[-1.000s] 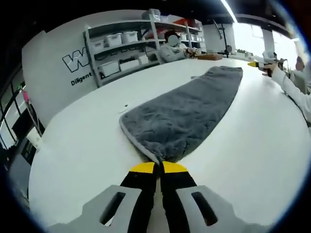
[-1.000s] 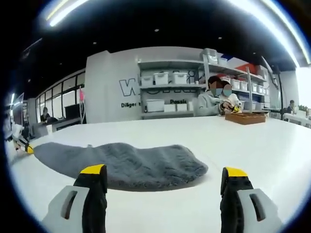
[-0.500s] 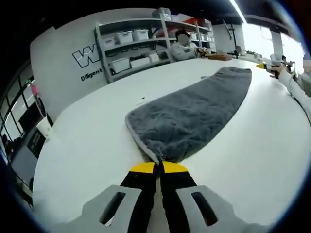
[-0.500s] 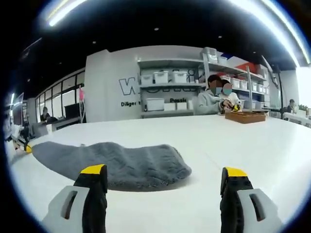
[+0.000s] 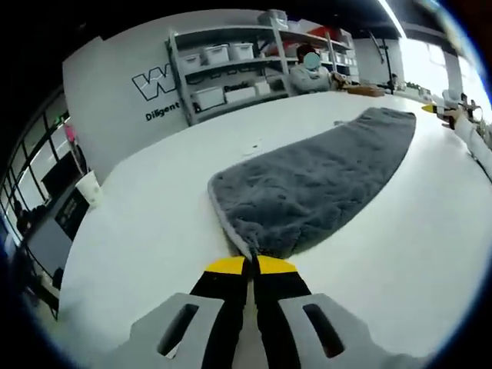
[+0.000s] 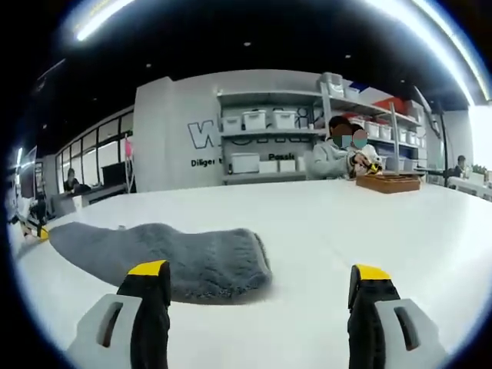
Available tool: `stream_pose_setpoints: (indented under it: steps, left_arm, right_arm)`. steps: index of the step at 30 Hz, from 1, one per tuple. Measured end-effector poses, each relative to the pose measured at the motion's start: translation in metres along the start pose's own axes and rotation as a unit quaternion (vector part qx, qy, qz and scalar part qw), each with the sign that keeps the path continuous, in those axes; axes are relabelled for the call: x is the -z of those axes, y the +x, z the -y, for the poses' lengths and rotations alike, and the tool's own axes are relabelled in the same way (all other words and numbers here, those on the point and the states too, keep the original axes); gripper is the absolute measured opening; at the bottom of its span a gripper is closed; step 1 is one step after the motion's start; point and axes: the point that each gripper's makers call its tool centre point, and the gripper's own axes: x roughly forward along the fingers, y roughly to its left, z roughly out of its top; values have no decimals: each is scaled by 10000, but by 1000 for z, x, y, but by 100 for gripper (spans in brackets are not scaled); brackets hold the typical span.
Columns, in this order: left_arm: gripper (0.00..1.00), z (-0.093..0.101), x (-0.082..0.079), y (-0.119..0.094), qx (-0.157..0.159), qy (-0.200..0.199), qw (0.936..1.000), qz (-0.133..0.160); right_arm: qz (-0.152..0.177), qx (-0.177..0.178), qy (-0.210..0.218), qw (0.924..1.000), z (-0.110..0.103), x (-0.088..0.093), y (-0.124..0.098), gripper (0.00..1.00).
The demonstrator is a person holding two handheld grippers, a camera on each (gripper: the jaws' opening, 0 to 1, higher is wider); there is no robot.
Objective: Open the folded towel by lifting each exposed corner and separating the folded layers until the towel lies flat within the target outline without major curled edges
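Left gripper view: my left gripper [image 5: 251, 265], jaws pressed together, pinching the near corner of the grey towel [image 5: 315, 184]; towel stretches away across the white table [image 5: 146, 231]. Shelving [image 5: 231, 69] beyond.

Right gripper view: my right gripper [image 6: 257, 284], jaws spread wide, gripping nothing; towel [image 6: 161, 250] lies on the table [image 6: 346, 223], left of centre, beyond the left jaw.

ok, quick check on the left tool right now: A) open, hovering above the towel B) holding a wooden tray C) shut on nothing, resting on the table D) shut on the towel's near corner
D: in the left gripper view the left tool has its yellow tips pressed together, with the pointed near corner of the grey towel pinched between them.
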Motion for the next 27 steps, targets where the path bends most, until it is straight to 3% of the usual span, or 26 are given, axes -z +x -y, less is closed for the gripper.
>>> stream_pose_setpoints:
  steps: [9,13,17,19,22,27]
  left_arm:
    - [5,-3,3,-2,68,-498,9986,167]
    - [15,-16,1,-10,-53,-799,9962,350]
    - [25,-27,-8,-32,-568,-725,9932,717]
    - [32,-24,-14,-41,-739,-785,9889,1027]
    - [42,-12,-18,-53,-733,-1054,9808,1468]
    - [62,-4,-6,-58,-1047,-1136,9784,1376]
  right_arm:
    - [-31,-17,-25,10000,-1,2,1,97]
    - [-40,-34,-63,10000,-2,2,2,97]
    - [-70,-76,-127,9999,-6,3,4,97]
    - [-76,-102,-170,9998,-8,3,4,97]
    - [18,-172,-236,9996,-13,-1,5,97]
    - [156,-357,-392,9985,-23,-3,9,97]
